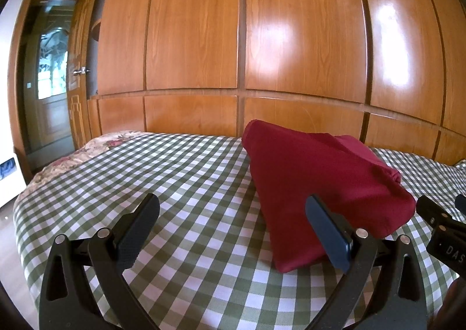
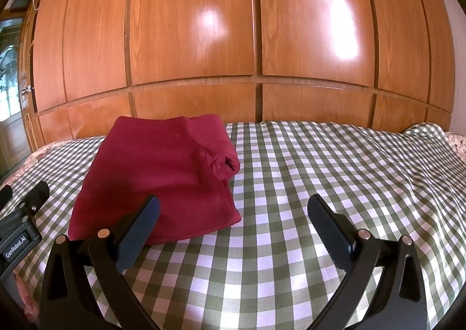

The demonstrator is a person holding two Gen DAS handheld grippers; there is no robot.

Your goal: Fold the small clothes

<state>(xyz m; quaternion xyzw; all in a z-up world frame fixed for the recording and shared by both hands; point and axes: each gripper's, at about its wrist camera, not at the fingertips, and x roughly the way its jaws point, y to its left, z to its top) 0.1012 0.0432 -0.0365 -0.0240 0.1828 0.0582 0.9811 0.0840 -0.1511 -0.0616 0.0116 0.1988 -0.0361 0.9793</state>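
My left gripper (image 1: 233, 231) gapes wide, empty – right gripper (image 2: 233, 231) likewise. Red garment (image 1: 317, 184) lies folded on the checked bed (image 1: 189, 184) between them, ahead; long axis runs away from me toward the wardrobe (image 1: 291, 38). Neither arm clearly nearer.

One folded dark-red fabric garment (image 1: 314, 184) is lying on one green-and-white checked cloth (image 1: 174, 184); two black two-finger grippers are showing.
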